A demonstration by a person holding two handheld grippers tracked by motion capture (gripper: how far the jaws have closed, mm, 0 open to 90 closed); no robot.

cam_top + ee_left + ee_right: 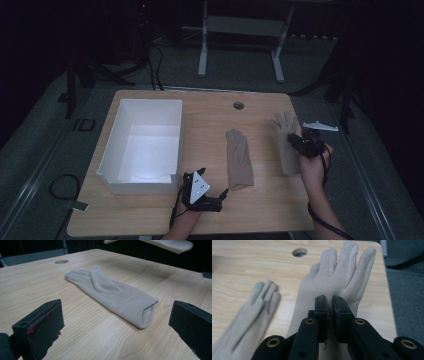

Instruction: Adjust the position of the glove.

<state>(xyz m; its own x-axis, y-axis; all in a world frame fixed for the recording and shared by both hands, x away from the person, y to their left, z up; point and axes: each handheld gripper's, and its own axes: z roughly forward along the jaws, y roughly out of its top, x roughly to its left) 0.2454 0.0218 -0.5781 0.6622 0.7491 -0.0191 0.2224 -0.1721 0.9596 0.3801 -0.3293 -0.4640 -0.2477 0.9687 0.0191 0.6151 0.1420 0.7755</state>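
Gripper on our right [330, 308] pinches the spread beige fabric glove [332, 277] near the wooden worktop's [260, 210] right edge; we judge the thin fold could slip free. Our left gripper [212, 197] hangs open before the folded beige glove [112, 293], which may snag.

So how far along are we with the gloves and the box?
Nothing looks done: the white box is empty. In hand: the right gripper is shut on the spread glove. Left: the folded glove lies on the table, the left gripper open before its cuff.
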